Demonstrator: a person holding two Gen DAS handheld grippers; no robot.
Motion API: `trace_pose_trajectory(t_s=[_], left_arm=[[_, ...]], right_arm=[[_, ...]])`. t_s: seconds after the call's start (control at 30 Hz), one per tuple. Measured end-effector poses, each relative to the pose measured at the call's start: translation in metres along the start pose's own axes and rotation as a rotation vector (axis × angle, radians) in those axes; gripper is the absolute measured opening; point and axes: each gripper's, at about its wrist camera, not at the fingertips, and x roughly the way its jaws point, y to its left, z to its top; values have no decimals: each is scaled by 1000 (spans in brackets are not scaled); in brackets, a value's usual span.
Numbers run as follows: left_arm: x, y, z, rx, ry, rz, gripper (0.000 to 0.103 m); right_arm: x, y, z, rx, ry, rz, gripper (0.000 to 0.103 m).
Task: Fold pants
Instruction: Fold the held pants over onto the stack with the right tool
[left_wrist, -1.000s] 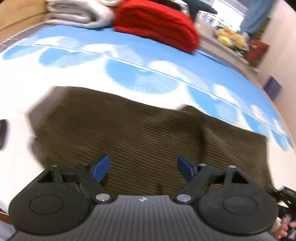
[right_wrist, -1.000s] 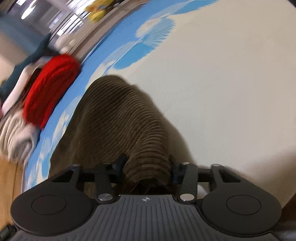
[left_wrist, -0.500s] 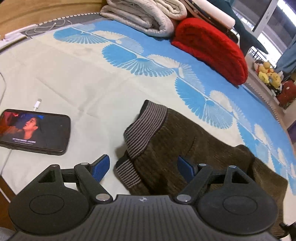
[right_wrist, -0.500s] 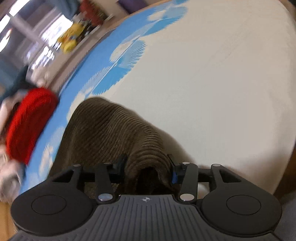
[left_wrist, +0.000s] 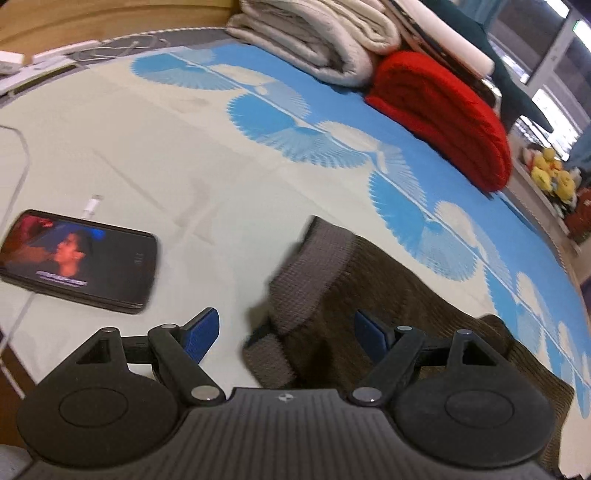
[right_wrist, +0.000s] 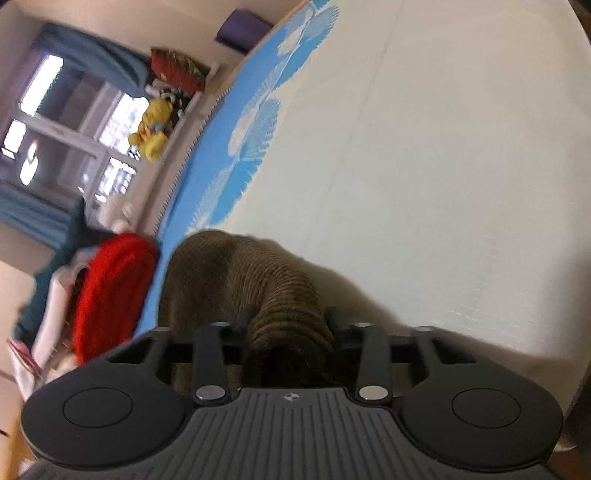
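Brown corduroy pants (left_wrist: 406, 314) lie crumpled on the cream and blue bed sheet (left_wrist: 147, 147). Their grey ribbed band (left_wrist: 317, 254) is folded up at the left end. My left gripper (left_wrist: 284, 328) hovers open over that band; its blue pads stand wide on either side and do not press it. In the right wrist view the pants (right_wrist: 229, 273) rise in a bunched ridge into my right gripper (right_wrist: 290, 317). Its jaws are closing, and the fabric fills the gap between the fingers.
A phone (left_wrist: 77, 260) with a lit screen and a white cable lies left of the pants. A folded red blanket (left_wrist: 443, 110) and pale blankets (left_wrist: 314, 37) are stacked at the bed's far side. Yellow plush toys (right_wrist: 153, 129) sit by the window beyond.
The left view swung from the pants' middle to their ribbed end, bringing the phone into sight, then held. The right gripper rolled and sank slightly; its jaws widened, then narrowed on the fabric.
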Motion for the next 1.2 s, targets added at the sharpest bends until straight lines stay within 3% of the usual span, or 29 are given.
trace_pose_trajectory(t_s=[0.07,0.17,0.27,0.37,0.5,0.6,0.7,0.77,0.83,0.9,0.93,1.03,1.1,1.2], left_arm=[[-1,6,3,-7,1,27,84],[-2,13,8,-26,16,33,84],[-7,19,15,-49,24,19,84],[-15,27,24,-84,17,-9,84],[-22,41,38,-140,17,-49,84],[-21,50,45,-166,16,-54,84],[-14,54,48,-169,47,-82,84],[-5,52,47,-150,88,-94,84],[1,47,45,-120,125,-116,84],[5,39,44,-82,151,-162,84],[6,35,43,-65,157,-180,84],[9,22,39,-12,178,-203,84],[14,14,34,16,210,-217,84],[24,2,23,70,264,-219,84]], right_arm=[[-4,13,-2,-71,-13,-21,32],[-14,57,-8,-292,-52,-50,31],[-22,119,-30,-523,-87,-4,31],[-24,187,-75,-770,-111,70,31],[-28,268,-174,-1105,-94,251,31],[-32,301,-267,-1346,-44,421,31],[-33,298,-356,-1527,91,599,31],[-25,283,-409,-1642,242,670,31],[-12,267,-440,-1690,326,635,31],[-13,258,-441,-1689,275,661,33],[-17,257,-439,-1681,281,677,40],[-22,261,-417,-1604,380,746,55],[-23,264,-401,-1536,434,746,62],[-36,253,-359,-1405,492,741,63]])
